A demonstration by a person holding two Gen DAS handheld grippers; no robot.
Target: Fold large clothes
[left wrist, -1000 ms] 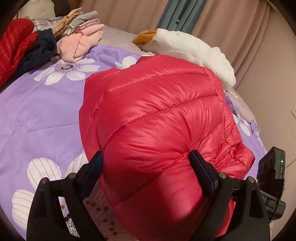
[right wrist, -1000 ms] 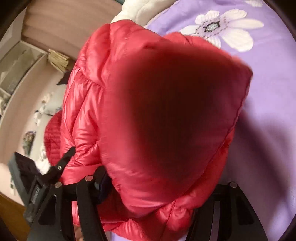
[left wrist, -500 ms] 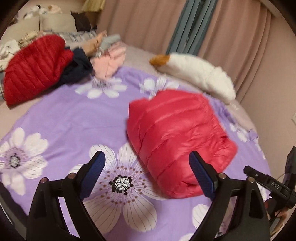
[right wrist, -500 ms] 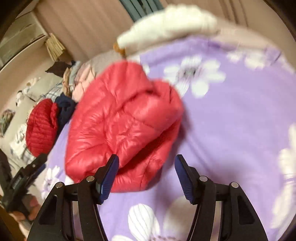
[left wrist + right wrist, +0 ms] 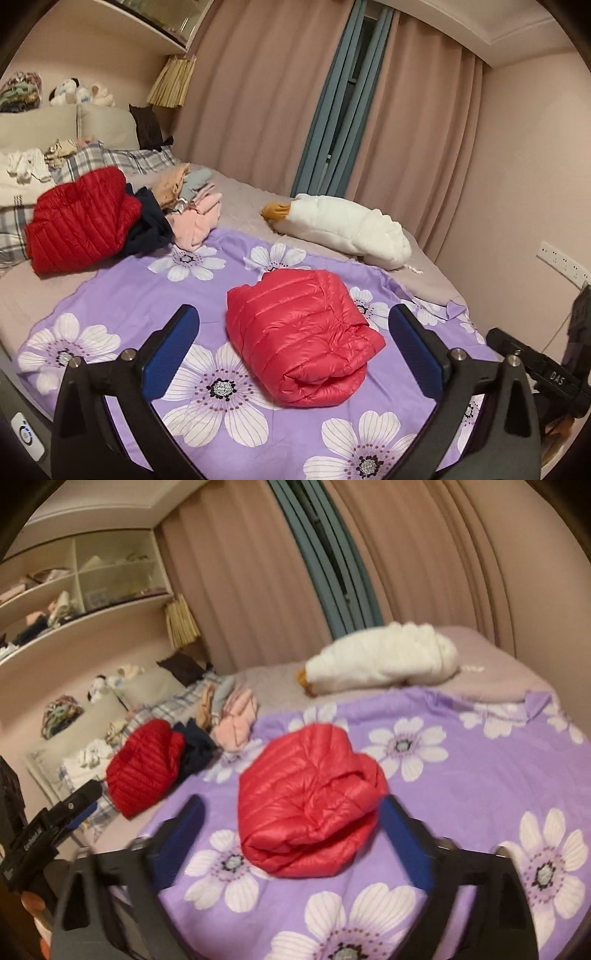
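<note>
A shiny red puffer jacket (image 5: 299, 332) lies folded into a compact bundle on the purple flowered sheet (image 5: 122, 302); it also shows in the right wrist view (image 5: 310, 808). My left gripper (image 5: 293, 350) is open and empty, held back from the bundle on the near side. My right gripper (image 5: 291, 834) is open and empty too, also pulled back from the bundle. Neither touches the jacket.
A pile of clothes with a dark red quilted jacket (image 5: 81, 225), navy and pink garments (image 5: 199, 221) lies at the far left. A white plush goose (image 5: 347, 229) lies at the far side by the curtains. Pillows and shelves stand at the left.
Both grippers let go of the red jacket and pulled back and up from it; the folded bundle now lies alone on the sheet.
</note>
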